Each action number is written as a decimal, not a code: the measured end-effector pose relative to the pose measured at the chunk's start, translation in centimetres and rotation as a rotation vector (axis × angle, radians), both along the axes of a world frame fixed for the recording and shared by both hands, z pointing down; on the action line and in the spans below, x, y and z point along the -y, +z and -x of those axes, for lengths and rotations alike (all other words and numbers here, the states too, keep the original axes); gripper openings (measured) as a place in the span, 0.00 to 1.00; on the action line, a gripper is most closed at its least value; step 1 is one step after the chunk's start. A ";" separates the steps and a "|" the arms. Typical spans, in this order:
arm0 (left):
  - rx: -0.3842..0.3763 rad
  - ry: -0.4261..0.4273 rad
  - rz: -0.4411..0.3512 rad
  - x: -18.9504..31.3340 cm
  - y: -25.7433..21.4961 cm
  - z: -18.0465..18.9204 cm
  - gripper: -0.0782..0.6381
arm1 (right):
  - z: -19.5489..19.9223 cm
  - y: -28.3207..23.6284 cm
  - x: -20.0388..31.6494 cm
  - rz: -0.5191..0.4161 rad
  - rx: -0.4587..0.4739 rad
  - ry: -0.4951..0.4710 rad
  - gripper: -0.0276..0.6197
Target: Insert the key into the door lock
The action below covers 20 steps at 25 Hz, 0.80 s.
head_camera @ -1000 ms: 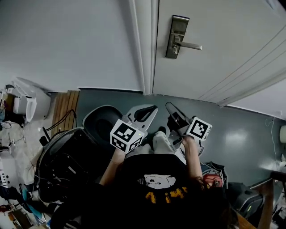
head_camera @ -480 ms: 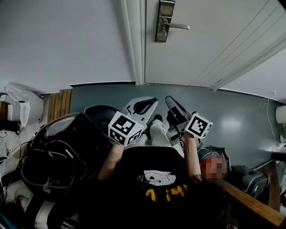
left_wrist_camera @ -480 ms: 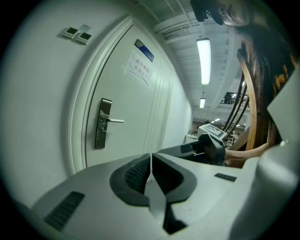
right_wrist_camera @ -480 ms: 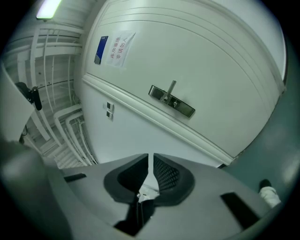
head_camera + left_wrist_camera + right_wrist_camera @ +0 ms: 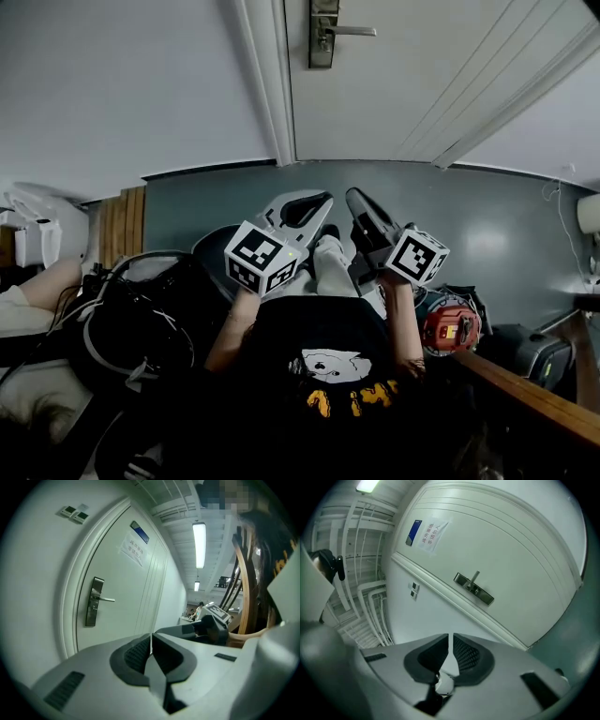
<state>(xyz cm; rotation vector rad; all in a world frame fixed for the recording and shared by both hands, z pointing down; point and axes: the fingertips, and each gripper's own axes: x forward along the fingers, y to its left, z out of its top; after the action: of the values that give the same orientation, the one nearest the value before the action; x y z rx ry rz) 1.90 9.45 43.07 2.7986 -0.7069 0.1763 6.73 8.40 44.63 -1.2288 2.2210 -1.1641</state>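
Key (image 5: 449,660) sits clamped in the right gripper (image 5: 450,638): a thin pale blade pinched btwn the two dark pads, w/ its rounder end showing just behind them, low in the claw's throat. Door lock (image 5: 474,588) is well ahead of that claw & above its tips, a long metal plate w/ a lever handle (image 5: 475,577), clearly apart from the key. Left gripper (image 5: 151,637) has its jaws pressed together on nothing & is held just beside the right one; the lock is ahead of it too, off to its left side. Both claws point toward the white door (image 5: 403,84) from low in front of the person's chest. A paper notice (image 5: 132,550) hangs on the door higher than the lock. A black bag (image 5: 141,323) lies on the grey floor (image 5: 487,216) on the left claw's outer side.
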 end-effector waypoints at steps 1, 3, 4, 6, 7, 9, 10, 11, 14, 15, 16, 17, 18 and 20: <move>0.000 0.000 0.003 -0.3 0.0 -0.1 0.13 | 0.0 -0.2 -0.3 -0.008 -0.007 -0.003 0.07; 0.014 0.000 -0.002 -0.6 0.1 -0.1 0.13 | 0.0 -0.4 -0.7 -0.013 -0.018 -0.003 0.07; 0.020 -0.001 -0.006 -0.8 0.1 -0.2 0.13 | 0.0 -0.3 -0.9 -0.008 -0.019 -0.001 0.07; 0.021 0.002 -0.005 -1.1 0.1 -0.2 0.13 | -0.1 -0.1 -1.2 -0.003 -0.019 0.001 0.07; 0.018 0.003 -0.002 -1.3 0.1 -0.3 0.13 | -0.1 -0.2 -1.3 -0.004 -0.021 0.000 0.07; 0.019 0.004 0.001 -1.5 0.0 -0.3 0.13 | -0.1 -0.4 -1.5 -0.007 -0.024 0.000 0.07; 0.022 0.003 0.000 -1.5 0.0 -0.3 0.13 | -0.2 -0.5 -1.5 -0.006 -0.026 0.000 0.07; 0.025 0.001 -0.001 -1.4 -0.1 -0.3 0.13 | -0.3 -0.5 -1.4 -0.004 -0.028 0.002 0.07; 0.028 0.000 -0.005 -1.0 -0.2 -0.7 0.13 | -0.9 -0.5 -1.3 -0.002 -0.032 0.010 0.07; 0.026 0.001 -0.007 -0.9 -0.3 -0.8 0.13 | -1.1 -0.5 -1.3 -0.003 -0.035 0.012 0.07; 0.024 0.003 -0.009 -0.8 -0.3 -1.0 0.13 | -1.2 -0.6 -1.3 -0.006 -0.042 0.014 0.07; 0.022 0.006 -0.011 -0.7 -0.4 -1.1 0.13 | -1.3 -0.8 -1.2 -0.009 -0.048 0.015 0.07; 0.021 0.009 -0.013 -0.6 -0.4 -1.2 0.13 | -1.5 -0.8 -1.1 -0.010 -0.050 0.019 0.07; 0.018 0.016 -0.016 -0.7 -0.3 -1.5 0.13 | -1.8 -0.6 -1.1 -0.012 -0.048 0.026 0.07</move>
<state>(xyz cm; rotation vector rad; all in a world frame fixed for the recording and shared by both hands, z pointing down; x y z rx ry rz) 3.42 10.12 42.73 2.8222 -0.6927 0.1996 8.55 9.53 44.02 -1.2901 2.2368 -1.1216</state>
